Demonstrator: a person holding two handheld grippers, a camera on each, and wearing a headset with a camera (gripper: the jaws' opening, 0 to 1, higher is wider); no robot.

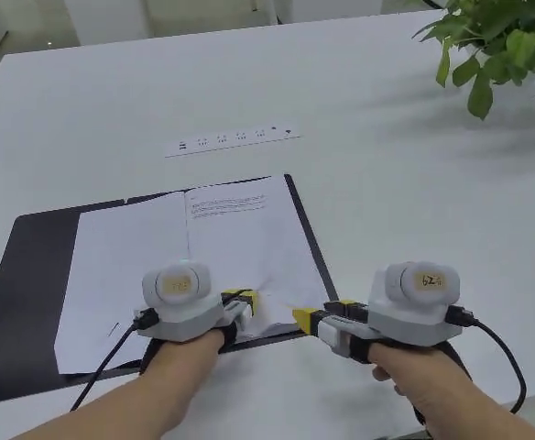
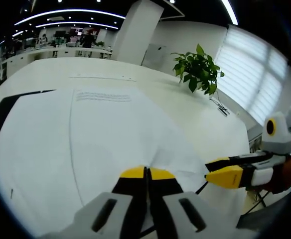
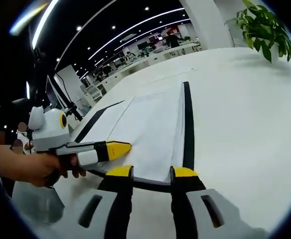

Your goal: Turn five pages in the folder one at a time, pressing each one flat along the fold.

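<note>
A black folder (image 1: 29, 266) lies open on the white table, with white pages (image 1: 240, 238) spread over it. The top right-hand page carries a few lines of print near its top (image 2: 103, 96). My left gripper (image 1: 245, 301) rests shut on the lower part of the right page (image 2: 146, 172), nothing between its yellow tips. My right gripper (image 1: 306, 318) is open at the folder's lower right corner (image 3: 150, 172), its jaws straddling the edge of the pages and the black cover (image 3: 188, 129). The left gripper (image 3: 116, 148) comes into the right gripper view from the left.
A potted green plant (image 1: 496, 41) stands at the table's far right. A flat panel of sockets (image 1: 231, 139) is set into the table beyond the folder. The table (image 1: 414, 202) extends wide to the right. An open office with desks lies behind (image 2: 61, 42).
</note>
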